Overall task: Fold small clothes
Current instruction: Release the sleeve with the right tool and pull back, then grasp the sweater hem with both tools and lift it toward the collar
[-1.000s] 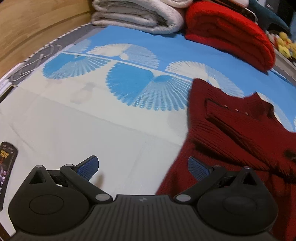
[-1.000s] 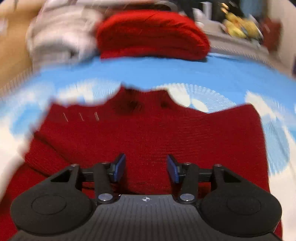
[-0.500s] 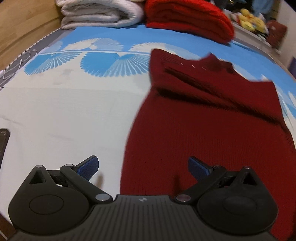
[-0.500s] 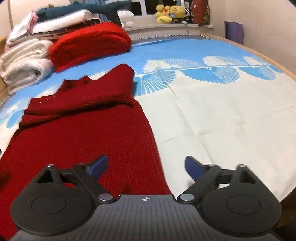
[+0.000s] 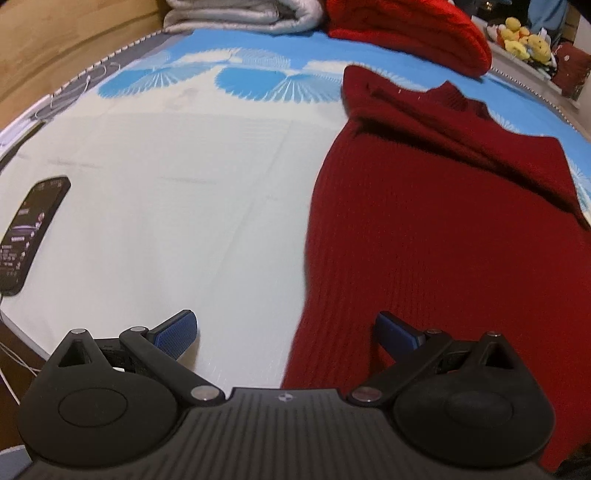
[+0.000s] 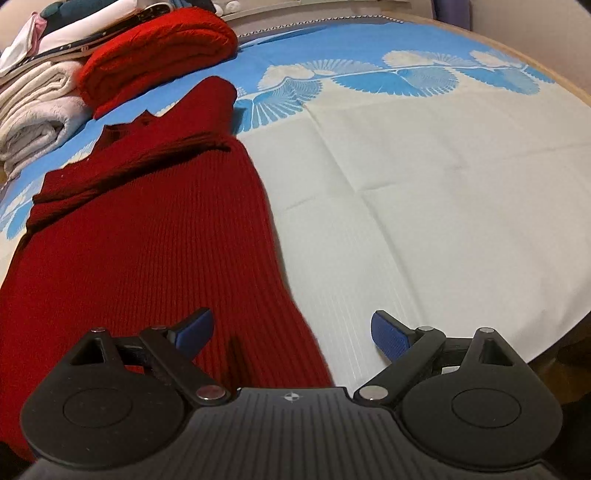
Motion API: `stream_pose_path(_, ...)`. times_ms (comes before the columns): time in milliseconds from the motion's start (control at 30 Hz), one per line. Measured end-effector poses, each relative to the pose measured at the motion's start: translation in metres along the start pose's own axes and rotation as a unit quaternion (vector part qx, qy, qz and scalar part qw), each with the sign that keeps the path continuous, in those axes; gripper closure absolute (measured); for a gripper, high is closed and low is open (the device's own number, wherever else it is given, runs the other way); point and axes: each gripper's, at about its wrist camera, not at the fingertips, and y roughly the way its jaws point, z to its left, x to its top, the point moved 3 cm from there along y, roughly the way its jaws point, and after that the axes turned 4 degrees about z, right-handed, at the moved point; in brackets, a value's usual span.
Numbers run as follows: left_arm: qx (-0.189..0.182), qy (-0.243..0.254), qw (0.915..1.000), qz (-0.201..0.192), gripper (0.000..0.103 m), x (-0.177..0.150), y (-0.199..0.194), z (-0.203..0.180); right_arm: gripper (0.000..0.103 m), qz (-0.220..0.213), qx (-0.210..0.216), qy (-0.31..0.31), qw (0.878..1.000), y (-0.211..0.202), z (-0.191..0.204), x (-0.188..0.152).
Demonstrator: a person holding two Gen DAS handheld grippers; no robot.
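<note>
A dark red ribbed knit sweater (image 5: 436, 229) lies flat on the bed, sleeves folded across its chest, collar at the far end. It also shows in the right wrist view (image 6: 140, 236). My left gripper (image 5: 286, 332) is open and empty, straddling the sweater's left lower edge. My right gripper (image 6: 291, 330) is open and empty, straddling the sweater's right lower edge. The hem nearest me is hidden behind both gripper bodies.
The bed sheet (image 5: 166, 184) is white with blue fan prints. A folded bright red knit (image 5: 406, 33) and grey-white folded blankets (image 5: 240, 14) sit at the far end. A phone (image 5: 29, 232) lies at the left edge. Plush toys (image 5: 524, 37) sit far right.
Both grippers have pulled back toward the sweater's lower end and now sit at its two lower edges. The right gripper's jaws have opened wide.
</note>
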Motion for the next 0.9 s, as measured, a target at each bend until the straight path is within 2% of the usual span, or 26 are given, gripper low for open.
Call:
stream_pose_path(200,-0.023,0.006,0.9993,0.03,0.0,-0.011,0.014,0.007,0.01,0.029,0.013,-0.005,0.999,0.005,-0.007,-0.011)
stream_pose_path(367,-0.039,0.03,0.9981,0.037,0.0,-0.018,0.011,0.003,0.005,0.029,0.021,-0.007,0.999,0.008,-0.007,-0.012)
stream_pose_path(533,-0.061,0.066,0.9951,0.04,0.0,-0.033,0.003,-0.004,0.003,0.036,0.013,-0.069,0.997,0.008,0.008,-0.023)
stream_pose_path(667,-0.094,0.098,0.9899,0.04,0.001,-0.046,-0.004,-0.01,0.003,0.057,0.074,-0.113,0.989,0.0,0.02,-0.036)
stream_pose_path(700,-0.103,0.11,0.9881,0.035,0.005,-0.049,-0.006,-0.011,0.005,0.057,0.075,-0.126,0.987,-0.001,0.024,-0.039)
stream_pose_path(733,-0.104,0.123,0.9867,0.023,0.025,-0.051,-0.009,-0.013,0.013,0.055,0.074,-0.136,0.986,-0.002,0.025,-0.041)
stream_pose_path(767,-0.108,0.133,0.9851,0.01,0.038,-0.054,-0.015,-0.015,0.021,0.048,0.066,-0.14,0.987,-0.004,0.026,-0.041)
stream_pose_path(800,-0.127,0.125,0.9839,0.008,0.071,-0.054,-0.018,-0.013,0.047,0.04,0.066,-0.134,0.988,-0.007,0.024,-0.04)
stream_pose_path(833,-0.154,0.101,0.9827,0.017,0.081,-0.053,-0.018,-0.009,0.082,0.036,0.076,-0.119,0.989,-0.01,0.02,-0.037)
stream_pose_path(900,-0.164,0.073,0.9835,0.023,0.081,-0.054,-0.017,-0.002,0.082,0.045,0.099,-0.069,0.992,-0.011,0.01,-0.035)
